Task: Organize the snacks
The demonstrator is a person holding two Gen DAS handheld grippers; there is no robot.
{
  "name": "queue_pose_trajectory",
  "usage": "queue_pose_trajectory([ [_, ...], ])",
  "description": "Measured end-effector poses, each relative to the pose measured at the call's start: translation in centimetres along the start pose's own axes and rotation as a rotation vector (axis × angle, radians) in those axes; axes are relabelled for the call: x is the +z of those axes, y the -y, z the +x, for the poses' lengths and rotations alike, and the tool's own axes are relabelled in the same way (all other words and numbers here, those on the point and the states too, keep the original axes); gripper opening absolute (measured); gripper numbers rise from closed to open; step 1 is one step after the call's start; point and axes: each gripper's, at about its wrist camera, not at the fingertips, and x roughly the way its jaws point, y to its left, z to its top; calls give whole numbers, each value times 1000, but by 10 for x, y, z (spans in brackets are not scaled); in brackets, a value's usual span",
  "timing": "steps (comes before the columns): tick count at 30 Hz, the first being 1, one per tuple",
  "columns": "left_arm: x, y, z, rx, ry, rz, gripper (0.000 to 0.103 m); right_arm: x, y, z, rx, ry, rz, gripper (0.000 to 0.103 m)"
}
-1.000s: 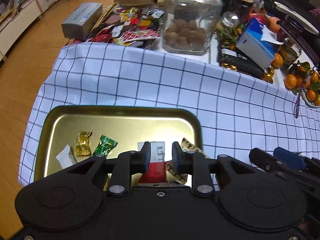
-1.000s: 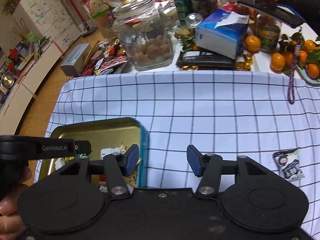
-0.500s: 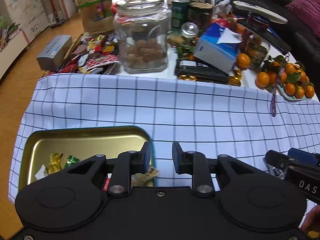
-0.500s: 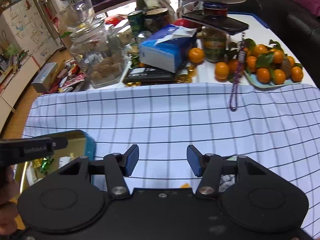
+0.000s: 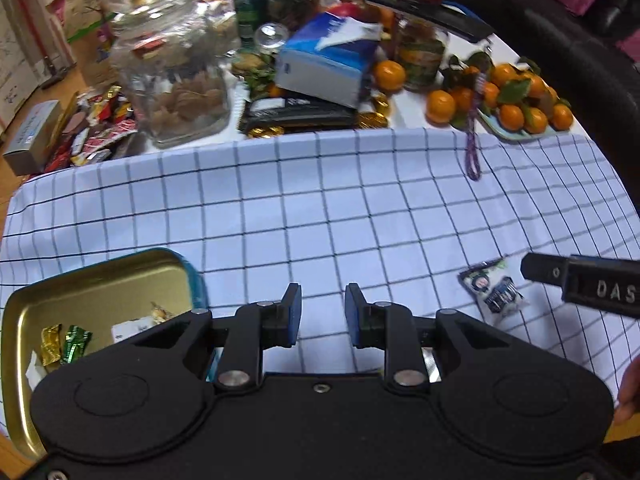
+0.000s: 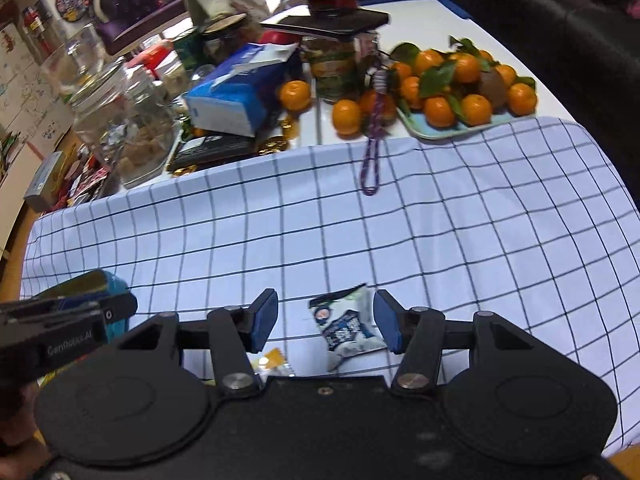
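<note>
White-and-blue snack packet (image 6: 349,328) lies on the checked counter between my wide-open, empty right tongs (image 6: 326,322); next I close on it, left tongs (image 5: 322,314) parted and empty beside the gold tin (image 5: 100,276).

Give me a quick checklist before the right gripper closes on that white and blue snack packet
1. Right gripper open: ok.
2. White and blue snack packet between the fingers: ok, though nearer the right finger.
3. Packet lying free on the checked cloth, nothing on top: ok.
4. Left gripper out of the way: ok, open and empty, off to the left.
5. Gold tray has room: ok.
6. Fingers low enough to grip: cannot tell.
</note>
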Motion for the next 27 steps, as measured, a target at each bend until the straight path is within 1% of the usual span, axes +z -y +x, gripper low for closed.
queue_pose_trajectory([
  [7,-1,15,18,-84,-130,26,35,-6,27,6,-51,-31,38,56],
  [9,-1,16,21,-96,-150,21,35,-8,34,8,-59,-41,45,56],
  [13,-3,20,26,-107,-167,47,35,-10,43,11,-65,-65,69,56],
  [19,-10,27,26,-169,-196,99,34,-9,50,13,-42,-100,120,55],
  [24,-20,33,27,-220,-240,151,34,-7,49,14,-25,-99,121,55],
  [27,-26,36,27,-230,-253,185,34,-6,47,16,-12,-98,124,55],
])
